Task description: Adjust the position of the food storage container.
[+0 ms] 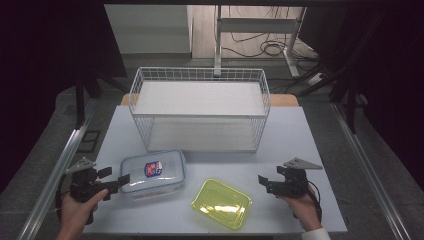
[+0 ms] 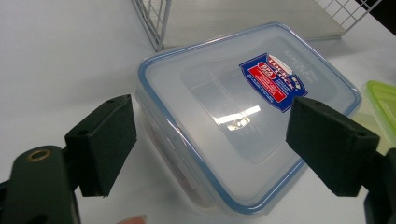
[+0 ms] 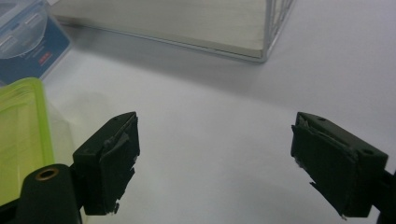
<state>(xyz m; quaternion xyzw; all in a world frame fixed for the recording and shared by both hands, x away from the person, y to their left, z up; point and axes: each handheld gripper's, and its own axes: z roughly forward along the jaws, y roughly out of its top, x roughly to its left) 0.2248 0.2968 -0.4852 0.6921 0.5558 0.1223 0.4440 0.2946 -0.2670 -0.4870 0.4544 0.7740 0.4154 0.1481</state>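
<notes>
A clear lidded box with a blue seal and a red-blue label (image 1: 153, 172) (image 2: 243, 116) lies on the table left of centre. My left gripper (image 1: 116, 178) (image 2: 210, 149) is open, its jaws standing on either side of the box's near corner without touching it. A yellow-green container (image 1: 222, 203) (image 3: 18, 140) lies near the front middle of the table. Right of that container my right gripper (image 1: 266, 184) (image 3: 215, 163) hovers open over bare table, nothing between its jaws.
A white wire basket (image 1: 200, 107) with two shelf boards stands at the back middle of the pale table (image 1: 300, 150); its corner (image 3: 266, 56) shows ahead of the right gripper. Metal rails run along both table sides.
</notes>
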